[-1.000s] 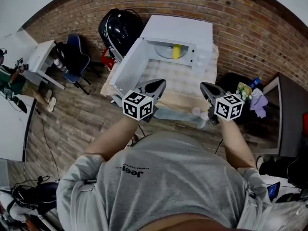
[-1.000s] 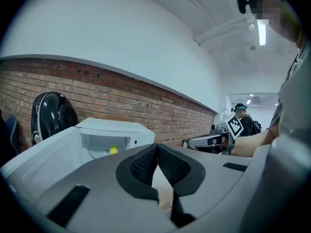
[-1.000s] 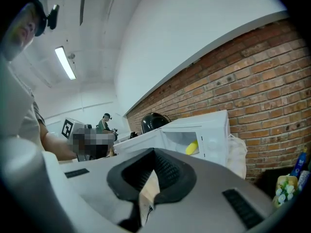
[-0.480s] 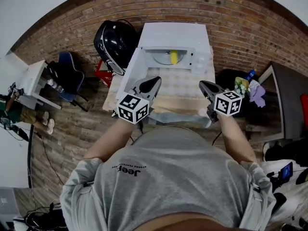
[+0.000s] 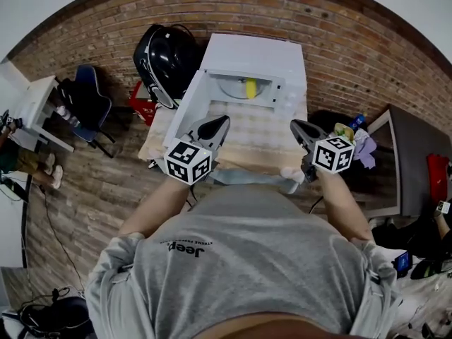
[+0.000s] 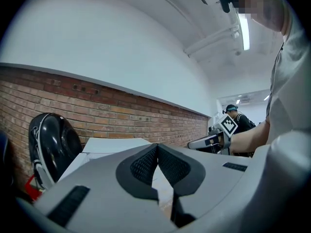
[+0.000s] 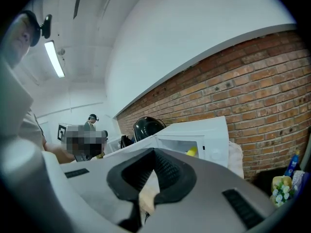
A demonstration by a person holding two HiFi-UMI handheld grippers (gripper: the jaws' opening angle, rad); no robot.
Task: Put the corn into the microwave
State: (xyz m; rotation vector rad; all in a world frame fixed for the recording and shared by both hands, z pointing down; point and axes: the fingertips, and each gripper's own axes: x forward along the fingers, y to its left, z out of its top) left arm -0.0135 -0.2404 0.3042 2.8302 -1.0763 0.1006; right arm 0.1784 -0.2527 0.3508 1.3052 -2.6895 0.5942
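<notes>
The white microwave (image 5: 254,55) stands on the table with its door (image 5: 189,103) swung open to the left. The yellow corn (image 5: 250,88) lies inside its cavity and also shows as the corn (image 7: 192,152) in the right gripper view. My left gripper (image 5: 220,123) hovers in front of the open door, shut with nothing between its jaws. My right gripper (image 5: 297,126) hangs in front of the microwave's control side, also shut and empty. In their own views the left gripper (image 6: 158,152) and the right gripper (image 7: 154,154) show pads pressed together.
A checkered cloth (image 5: 261,129) covers the table in front of the microwave. A black rounded object (image 5: 164,51) sits to the microwave's left, with a blue chair (image 5: 88,101) beyond it. Flowers and a bottle (image 5: 347,129) and a dark cabinet (image 5: 417,161) stand at the right. The brick wall (image 5: 353,41) is behind.
Both grippers have risen a little in front of the microwave, still shut and empty. The head view has shifted. The corn has stayed inside the microwave.
</notes>
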